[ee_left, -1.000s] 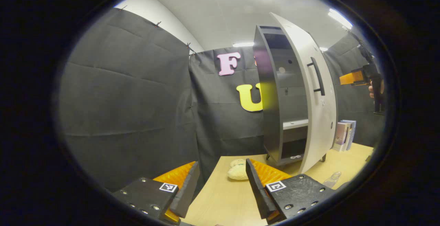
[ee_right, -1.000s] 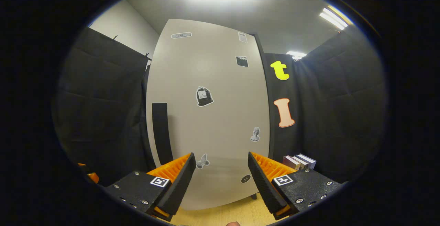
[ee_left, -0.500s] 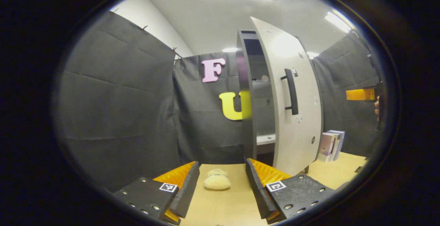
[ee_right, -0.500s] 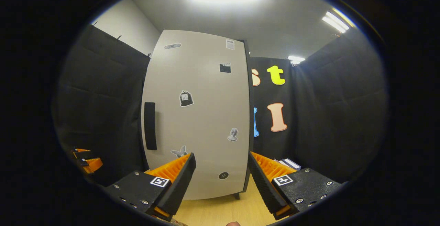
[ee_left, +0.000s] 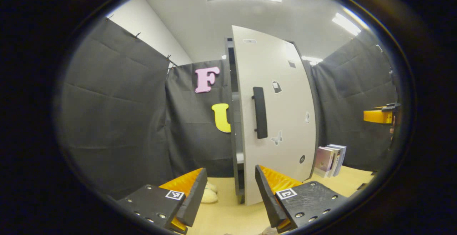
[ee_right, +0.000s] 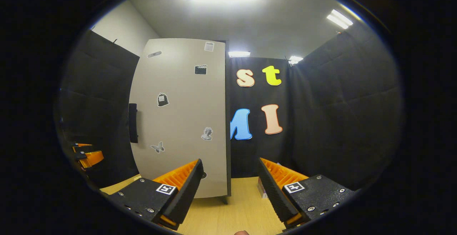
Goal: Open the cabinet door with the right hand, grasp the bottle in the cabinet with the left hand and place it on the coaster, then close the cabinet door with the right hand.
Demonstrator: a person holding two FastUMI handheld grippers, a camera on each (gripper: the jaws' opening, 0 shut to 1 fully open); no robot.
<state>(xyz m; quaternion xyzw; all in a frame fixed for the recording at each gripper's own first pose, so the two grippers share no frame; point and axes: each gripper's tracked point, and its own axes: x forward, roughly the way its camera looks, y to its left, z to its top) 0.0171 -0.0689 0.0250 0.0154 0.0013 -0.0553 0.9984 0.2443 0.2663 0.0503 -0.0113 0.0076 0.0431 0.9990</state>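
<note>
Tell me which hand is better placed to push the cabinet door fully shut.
Right, probably. The right gripper is open and faces the door on its front panel; the left gripper, also open, looks obliquely at the ajar door's handle edge.

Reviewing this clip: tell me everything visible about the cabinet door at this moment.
The cabinet door is a tall, flat, matte off-white panel, standing upright and nearly shut, with a narrow dark gap left at its handle-side edge in the left gripper view. A black vertical bar handle sits near that edge at mid height. Small stickers dot its face, among them a butterfly and a bust. Nothing touches it; both grippers are open and apart from it.
</note>
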